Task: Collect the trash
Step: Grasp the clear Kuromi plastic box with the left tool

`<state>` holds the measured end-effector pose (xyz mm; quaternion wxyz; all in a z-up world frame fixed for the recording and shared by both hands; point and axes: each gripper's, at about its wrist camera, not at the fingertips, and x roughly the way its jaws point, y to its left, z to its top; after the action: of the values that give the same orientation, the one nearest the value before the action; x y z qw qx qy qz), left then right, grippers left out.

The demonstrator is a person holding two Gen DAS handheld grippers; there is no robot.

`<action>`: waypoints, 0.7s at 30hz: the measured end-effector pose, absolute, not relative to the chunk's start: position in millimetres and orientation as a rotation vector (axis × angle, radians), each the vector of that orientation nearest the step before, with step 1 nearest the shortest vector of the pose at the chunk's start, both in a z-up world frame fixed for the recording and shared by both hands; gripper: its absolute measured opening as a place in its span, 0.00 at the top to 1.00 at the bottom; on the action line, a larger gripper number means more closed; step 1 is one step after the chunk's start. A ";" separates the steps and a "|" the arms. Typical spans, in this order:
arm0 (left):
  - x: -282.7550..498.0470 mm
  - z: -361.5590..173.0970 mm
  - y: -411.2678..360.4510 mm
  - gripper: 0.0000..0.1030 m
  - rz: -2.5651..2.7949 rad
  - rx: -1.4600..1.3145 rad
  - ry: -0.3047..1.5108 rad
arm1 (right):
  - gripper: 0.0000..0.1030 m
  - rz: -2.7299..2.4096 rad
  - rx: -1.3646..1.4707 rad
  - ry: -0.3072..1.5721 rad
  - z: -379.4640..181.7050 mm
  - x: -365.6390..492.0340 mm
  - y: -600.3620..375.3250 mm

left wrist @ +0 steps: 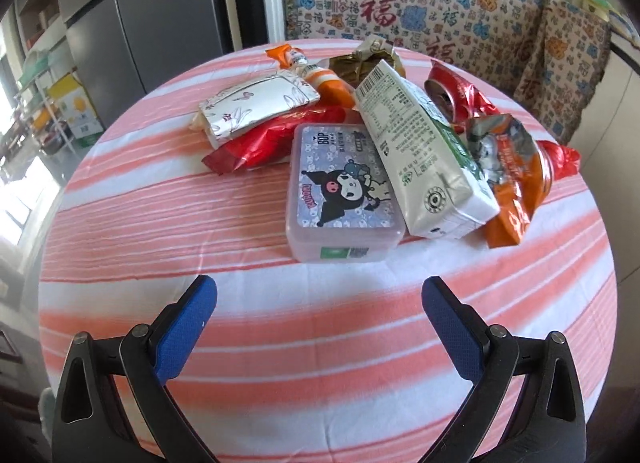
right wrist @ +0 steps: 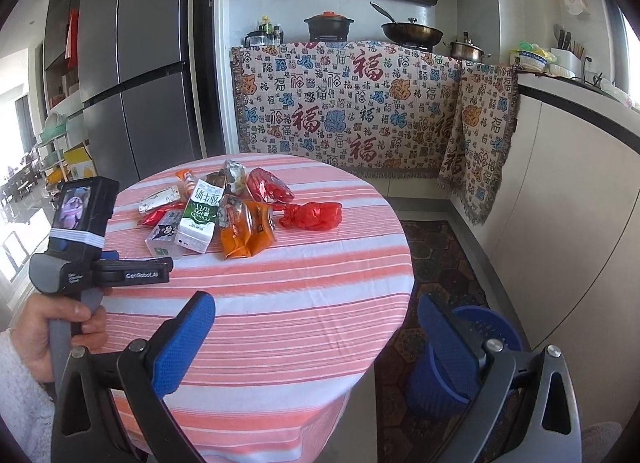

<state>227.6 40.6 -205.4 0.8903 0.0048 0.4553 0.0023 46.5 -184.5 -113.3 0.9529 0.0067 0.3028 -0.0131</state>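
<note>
Nothing collected yet: wrapper-and-carton trash pile (left wrist: 360, 151) on striped round table (left wrist: 200, 263), blue bin (right wrist: 472, 359) looks empty; left gripper (left wrist: 320, 295) and right gripper (right wrist: 316, 315) both gape, holding nothing

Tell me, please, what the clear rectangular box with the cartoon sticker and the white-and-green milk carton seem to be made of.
The clear rectangular box with the cartoon sticker looks like translucent, slightly frosted plastic: the cloth stripes show faintly through its wall. The white-and-green milk carton looks like coated paperboard with a satin sheen, given its folded, sealed end flaps; any inner lining is hidden.
</note>
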 end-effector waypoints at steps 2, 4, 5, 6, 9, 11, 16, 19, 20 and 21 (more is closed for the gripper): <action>236.1 -209.2 38.3 0.01 0.010 0.018 0.943 | 0.00 -0.029 0.013 0.624 -116.2 48.4 -184.4; 242.9 -210.3 37.7 0.01 0.014 0.021 0.938 | 0.00 -0.029 0.013 0.635 -119.4 49.8 -184.1; 245.4 -208.9 38.3 0.01 0.016 0.017 0.934 | 0.00 -0.028 0.012 0.639 -120.6 50.6 -184.5; 247.0 -207.9 39.1 0.02 0.015 0.012 0.927 | 0.00 -0.027 0.011 0.643 -122.1 50.9 -183.9; 247.3 -203.1 41.1 0.25 -0.028 -0.006 0.912 | 0.00 -0.027 0.001 0.649 -124.8 51.1 -182.6; 244.0 -200.7 37.0 0.40 -0.059 0.007 0.905 | 0.00 -0.030 -0.001 0.649 -125.9 51.4 -183.3; 216.6 -191.5 40.0 0.40 -0.029 0.037 0.916 | 0.00 -0.041 0.007 0.652 -127.7 53.4 -186.9; 189.8 -182.8 52.5 0.40 -0.015 0.008 0.944 | 0.00 -0.043 0.012 0.654 -128.9 53.9 -190.3; 180.7 -179.6 56.0 0.40 -0.011 0.005 0.947 | 0.00 -0.045 0.016 0.657 -130.2 54.6 -191.7; 171.9 -176.6 59.0 0.40 -0.011 0.001 0.945 | 0.00 -0.046 0.020 0.661 -131.3 55.2 -192.7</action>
<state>171.9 59.0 -176.6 0.8903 0.0007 0.4553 -0.0051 55.2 -192.7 -131.3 0.9456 0.0097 0.3243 -0.0224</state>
